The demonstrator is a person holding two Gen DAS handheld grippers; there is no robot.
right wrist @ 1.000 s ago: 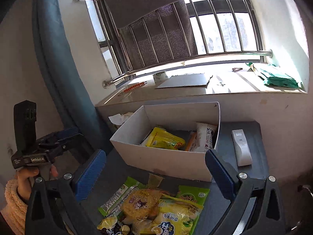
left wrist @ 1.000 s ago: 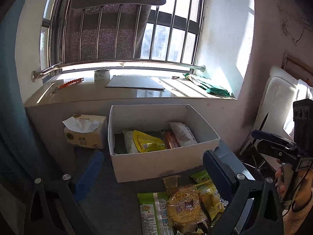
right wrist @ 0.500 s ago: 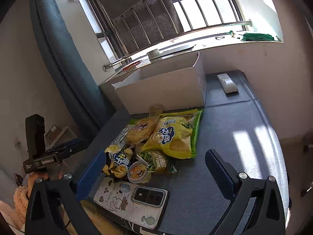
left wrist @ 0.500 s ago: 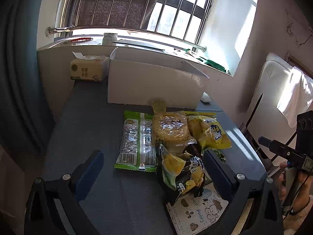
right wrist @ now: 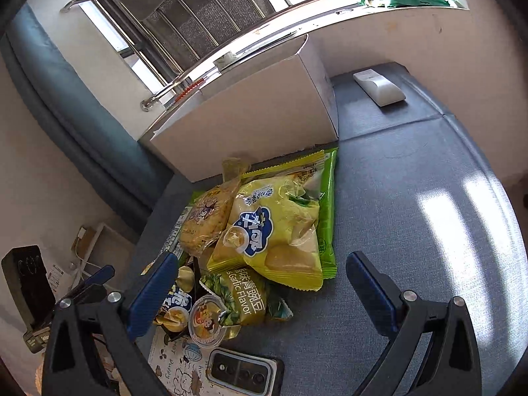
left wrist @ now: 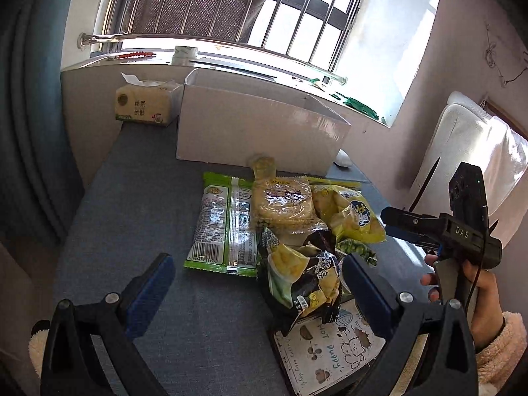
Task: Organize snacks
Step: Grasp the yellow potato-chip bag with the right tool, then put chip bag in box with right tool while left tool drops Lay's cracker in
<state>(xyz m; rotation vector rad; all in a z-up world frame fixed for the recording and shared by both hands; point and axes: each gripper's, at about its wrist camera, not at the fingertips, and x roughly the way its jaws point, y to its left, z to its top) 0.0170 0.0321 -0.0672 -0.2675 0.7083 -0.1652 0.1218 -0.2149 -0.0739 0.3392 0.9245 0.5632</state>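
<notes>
A pile of snack packets lies on the grey-blue surface in front of a white cardboard box (left wrist: 257,128) (right wrist: 250,115). The pile holds a green flat packet (left wrist: 224,224), a clear bag of round crackers (left wrist: 280,204) (right wrist: 206,221), a yellow chip bag (left wrist: 349,214) (right wrist: 274,231), a dark bag with yellow print (left wrist: 307,280), a green garlic-pea packet (right wrist: 244,297) and a small jelly cup (right wrist: 206,323). My left gripper (left wrist: 257,283) is open, low over the near end of the pile. My right gripper (right wrist: 260,287) is open over the pea packet and chip bag.
A tissue pack (left wrist: 145,105) stands left of the box. A white remote (right wrist: 379,87) lies right of it. A notebook (left wrist: 330,349) and a phone (right wrist: 244,371) lie at the near edge. A window sill and bars are behind.
Both grippers pulled back from the box and dropped lower towards the snack pile. The box's inside is no longer visible. Both stay open.
</notes>
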